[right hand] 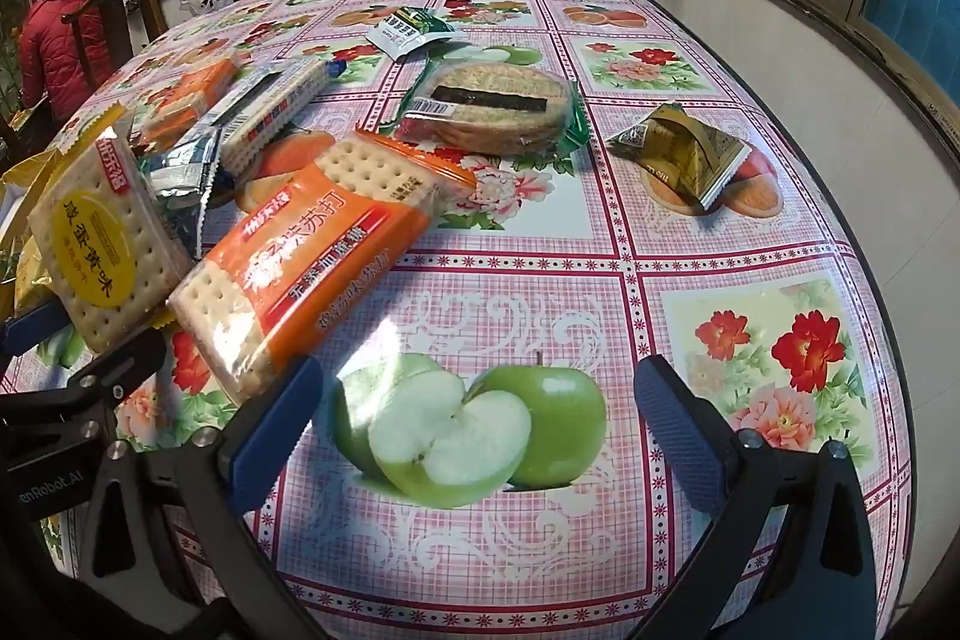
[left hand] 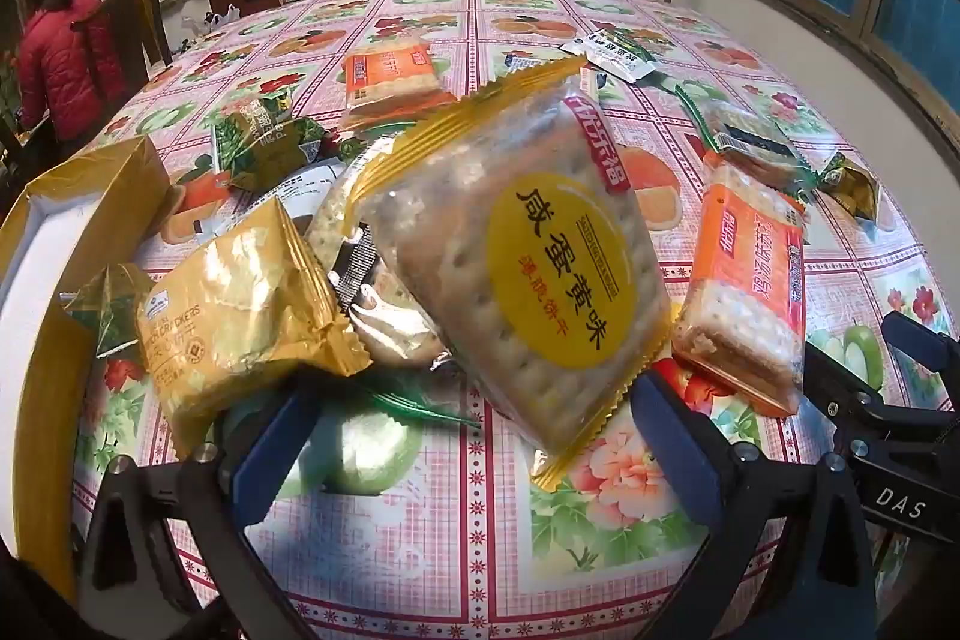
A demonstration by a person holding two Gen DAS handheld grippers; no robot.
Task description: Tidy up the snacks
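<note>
Snack packs lie scattered on a floral tablecloth (right hand: 600, 244). A clear cracker pack with a yellow round label (left hand: 516, 268) leans on the pile between the fingers of my open left gripper (left hand: 474, 436), its lower edge near them; it also shows in the right wrist view (right hand: 96, 244). A gold cracker pack (left hand: 240, 322) lies left of it. An orange soda-cracker pack (right hand: 306, 262) lies just ahead-left of my open, empty right gripper (right hand: 480, 430), almost touching its left finger (right hand: 270, 430). It also shows in the left wrist view (left hand: 750, 292).
A gold box with a white inside (left hand: 54, 244) stands at the table's left edge. A round biscuit pack (right hand: 498, 106), a gold pyramid pack (right hand: 684, 154), a green-white sachet (right hand: 408, 28) and another orange pack (left hand: 390, 82) lie farther back. Chairs stand around the table.
</note>
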